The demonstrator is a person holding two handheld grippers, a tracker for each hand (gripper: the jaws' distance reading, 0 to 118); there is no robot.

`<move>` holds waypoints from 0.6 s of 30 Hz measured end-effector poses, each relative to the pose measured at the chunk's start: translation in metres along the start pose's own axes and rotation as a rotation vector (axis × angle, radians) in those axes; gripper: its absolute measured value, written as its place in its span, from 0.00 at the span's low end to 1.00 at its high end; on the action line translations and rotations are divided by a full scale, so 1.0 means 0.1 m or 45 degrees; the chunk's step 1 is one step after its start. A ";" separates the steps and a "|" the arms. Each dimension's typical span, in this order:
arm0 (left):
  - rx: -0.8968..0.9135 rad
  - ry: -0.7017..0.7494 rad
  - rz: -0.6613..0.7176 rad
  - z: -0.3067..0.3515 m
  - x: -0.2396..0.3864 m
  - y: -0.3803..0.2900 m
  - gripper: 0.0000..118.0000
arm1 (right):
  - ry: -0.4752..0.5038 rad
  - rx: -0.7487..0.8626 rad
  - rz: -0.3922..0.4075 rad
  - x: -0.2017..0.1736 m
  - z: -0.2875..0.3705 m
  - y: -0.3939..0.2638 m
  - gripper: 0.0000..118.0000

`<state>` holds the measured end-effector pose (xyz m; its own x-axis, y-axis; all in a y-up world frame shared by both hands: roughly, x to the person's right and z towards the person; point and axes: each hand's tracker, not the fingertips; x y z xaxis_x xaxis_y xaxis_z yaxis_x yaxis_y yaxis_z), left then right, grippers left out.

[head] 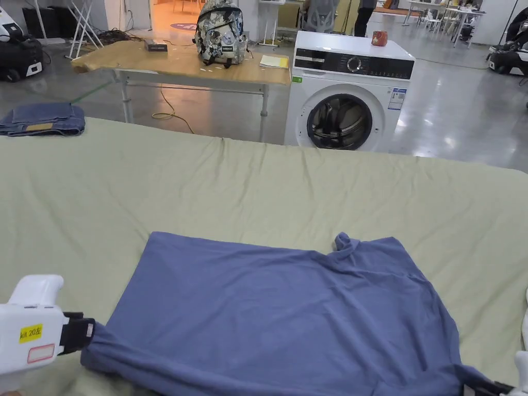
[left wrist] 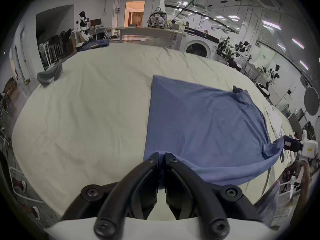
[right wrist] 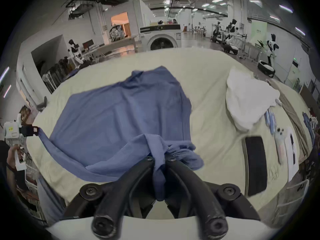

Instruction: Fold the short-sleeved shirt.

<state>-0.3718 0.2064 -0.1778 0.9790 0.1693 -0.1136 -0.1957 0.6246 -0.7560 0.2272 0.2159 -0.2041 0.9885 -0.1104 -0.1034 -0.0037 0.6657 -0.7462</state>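
Note:
A blue short-sleeved shirt (head: pixel 289 309) lies spread on the pale green bed sheet (head: pixel 206 180), its near edge lifted and stretched between both grippers. My left gripper (head: pixel 90 330) is shut on the shirt's near left corner; in the left gripper view its jaws (left wrist: pixel 161 157) pinch the blue shirt (left wrist: pixel 199 122). My right gripper (head: pixel 477 388) is shut on the near right corner at the frame's bottom edge; in the right gripper view bunched shirt (right wrist: pixel 121 113) cloth hangs between the closed jaws (right wrist: pixel 160 158). A small crumpled bump rises at the shirt's far edge (head: pixel 344 241).
Folded denim (head: pixel 44 119) lies at the bed's far left corner. A white garment (right wrist: pixel 247 98) and small items sit on the bed to the right. Beyond the bed stand a washing machine (head: pixel 345 98) and a wooden table (head: pixel 170 64) with a backpack (head: pixel 220 32).

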 end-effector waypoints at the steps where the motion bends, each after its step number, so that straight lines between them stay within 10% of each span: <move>1: 0.011 0.003 -0.003 -0.04 0.00 0.09 0.01 | 0.004 -0.002 -0.004 -0.01 -0.04 0.09 0.05; 18: -0.085 0.041 0.023 -1.22 -0.17 0.65 0.01 | -0.051 -0.127 -0.068 0.06 -1.37 0.77 0.05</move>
<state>-0.3942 0.1512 -0.3033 0.9768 0.1550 -0.1476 -0.2104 0.5694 -0.7947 0.2118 0.1656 -0.3523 0.9929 -0.1131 -0.0370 0.0361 0.5825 -0.8120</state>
